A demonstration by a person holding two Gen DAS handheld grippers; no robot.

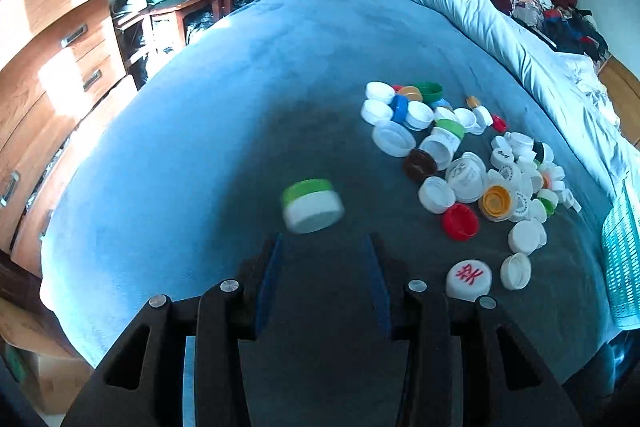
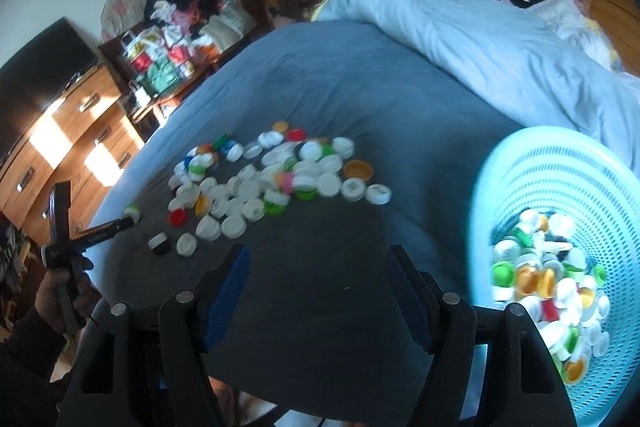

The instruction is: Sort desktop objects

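In the left wrist view the left gripper (image 1: pixel 325 247) has its jaws a narrow way apart with nothing between them, and a green-and-white cap (image 1: pixel 313 205) lies on the blue bedspread (image 1: pixel 224 115) just beyond the fingertips, at lower centre. It looks like light, stiff, smooth plastic, likely to skid or tip, so a hold across its round side wall seems best. The pile of caps (image 1: pixel 460 163) spreads at centre right, and only a sliver of the basket (image 1: pixel 622 259) shows at the right edge. In the right wrist view the right gripper (image 2: pixel 320 259) has its jaws wide apart and empty over bare cloth at lower centre. Only here does the basket's inside show, at lower right, already holding many caps; the person's hand (image 2: pixel 60 291) on the left gripper's handle shows at lower left.
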